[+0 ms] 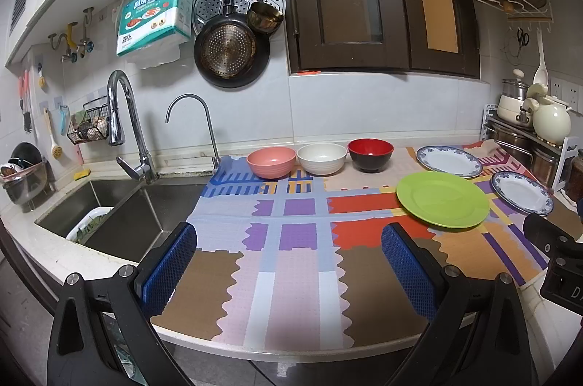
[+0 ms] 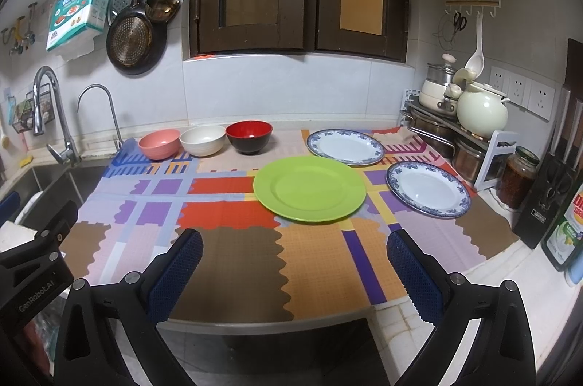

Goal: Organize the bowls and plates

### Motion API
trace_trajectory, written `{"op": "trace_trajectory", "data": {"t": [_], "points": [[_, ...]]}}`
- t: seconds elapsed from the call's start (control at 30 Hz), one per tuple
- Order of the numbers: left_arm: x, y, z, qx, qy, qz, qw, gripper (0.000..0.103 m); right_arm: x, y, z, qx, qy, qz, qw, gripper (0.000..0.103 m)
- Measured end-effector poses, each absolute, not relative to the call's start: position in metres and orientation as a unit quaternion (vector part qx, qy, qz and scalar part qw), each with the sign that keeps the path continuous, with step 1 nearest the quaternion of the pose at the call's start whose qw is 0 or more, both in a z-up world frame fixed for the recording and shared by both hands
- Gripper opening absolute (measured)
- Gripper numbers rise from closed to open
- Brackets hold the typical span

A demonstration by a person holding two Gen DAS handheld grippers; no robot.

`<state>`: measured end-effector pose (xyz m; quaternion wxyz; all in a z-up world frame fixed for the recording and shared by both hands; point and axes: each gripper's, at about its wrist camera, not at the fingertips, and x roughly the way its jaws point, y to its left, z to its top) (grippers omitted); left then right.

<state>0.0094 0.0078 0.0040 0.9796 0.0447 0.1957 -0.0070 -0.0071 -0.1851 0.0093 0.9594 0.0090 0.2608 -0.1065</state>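
Three bowls stand in a row at the back of the patterned mat (image 1: 291,258): a pink bowl (image 1: 271,161), a white bowl (image 1: 321,158) and a red-and-black bowl (image 1: 370,154). To their right lie a green plate (image 1: 442,199) and two blue-rimmed white plates (image 1: 449,161) (image 1: 521,192). In the right wrist view the green plate (image 2: 309,193) is straight ahead, with the blue-rimmed plates (image 2: 345,146) (image 2: 428,188) and the bowls (image 2: 159,144) (image 2: 202,140) (image 2: 249,137) around it. My left gripper (image 1: 289,251) and right gripper (image 2: 295,253) are both open and empty, near the counter's front edge.
A steel sink (image 1: 120,215) with a tall faucet (image 1: 122,116) lies left of the mat. Pots and a kettle (image 2: 481,109) sit on a rack at the right, with jars and bottles (image 2: 519,176) beside it. Pans (image 1: 231,51) hang on the wall.
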Motion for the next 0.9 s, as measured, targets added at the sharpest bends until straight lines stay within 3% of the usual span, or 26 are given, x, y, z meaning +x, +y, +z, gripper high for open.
{"op": "trace_trajectory", "data": {"t": [0.9], "points": [[0.072,0.004,-0.009,0.086,0.207,-0.068,0.972,0.103,0.03,-0.181,-0.011,0.049,0.288,-0.169,0.941,0.102]]}}
